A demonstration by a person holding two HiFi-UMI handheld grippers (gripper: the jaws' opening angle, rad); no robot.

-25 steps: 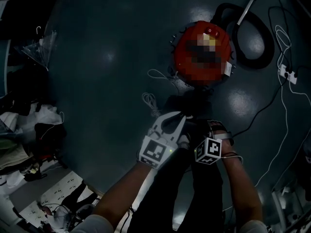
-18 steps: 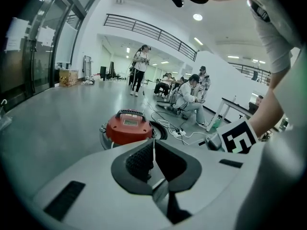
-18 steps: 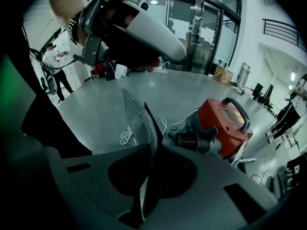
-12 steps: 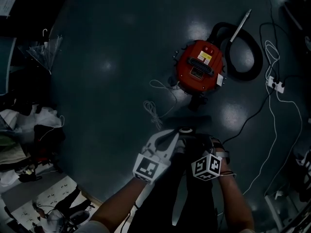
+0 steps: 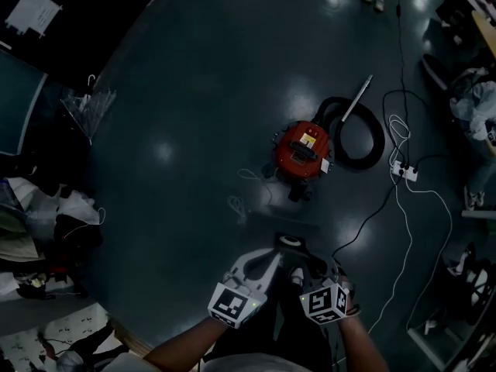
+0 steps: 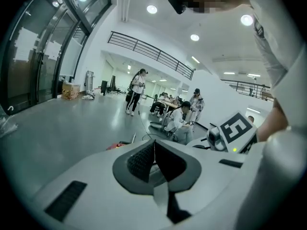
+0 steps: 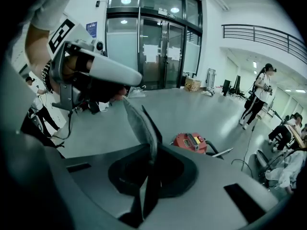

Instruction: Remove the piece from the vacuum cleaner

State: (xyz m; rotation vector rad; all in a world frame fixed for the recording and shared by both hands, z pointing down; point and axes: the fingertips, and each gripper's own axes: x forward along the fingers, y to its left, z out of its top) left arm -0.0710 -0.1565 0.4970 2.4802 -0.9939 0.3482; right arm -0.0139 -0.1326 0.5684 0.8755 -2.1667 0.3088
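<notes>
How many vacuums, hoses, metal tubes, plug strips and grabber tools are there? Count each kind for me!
Red vacuum cleaner: 1
Black hose: 1
Metal tube: 1
White power strip: 1
Grippers: 2, the left gripper and the right gripper
Total: 6

Large indoor hall, lobby-like: polished grey floor (image 5: 194, 91), tall glass doors (image 7: 163, 51), railed mezzanine (image 6: 148, 51), recessed ceiling lights (image 6: 152, 9), seated people (image 6: 183, 119) beyond.
</notes>
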